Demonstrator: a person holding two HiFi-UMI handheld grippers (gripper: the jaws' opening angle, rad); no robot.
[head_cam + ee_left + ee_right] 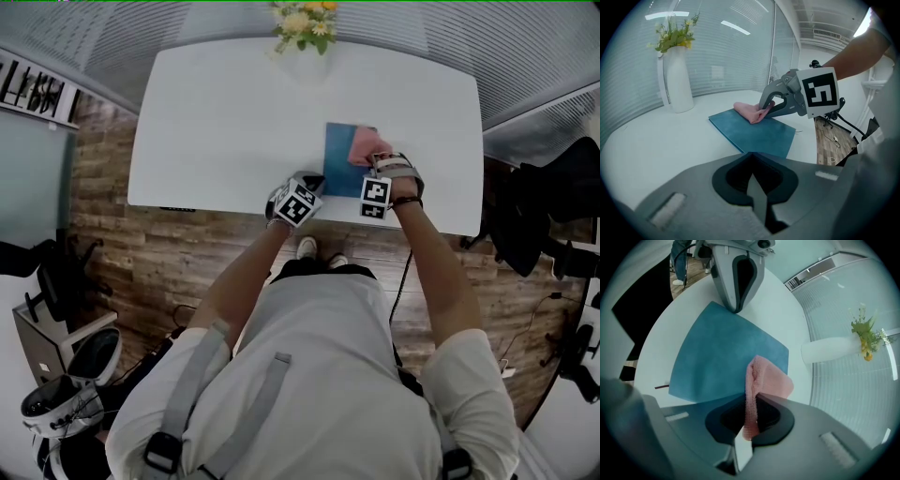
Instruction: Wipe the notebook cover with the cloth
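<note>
1. Both tools meet at the blue notebook (722, 357), which lies flat on the white worktop (225, 122) near its front edge.
2. Right tool (768, 105) pinches the pink cloth (768, 380), whose bunched end rests on the notebook cover.
3. Left tool (736, 308), tips pressed together and empty, sits at the notebook's edge.
4. 1 white vase (677, 79) of flowers stands at the far edge.

This is looking like an office meeting room: a white table (216, 122) is standing on a wood-plank floor (169, 253), striped glass walls (740, 56) are curving behind it, black swivel chairs (539, 216) are standing beside it, and a flower vase (677, 79) is sitting at its far edge.
</note>
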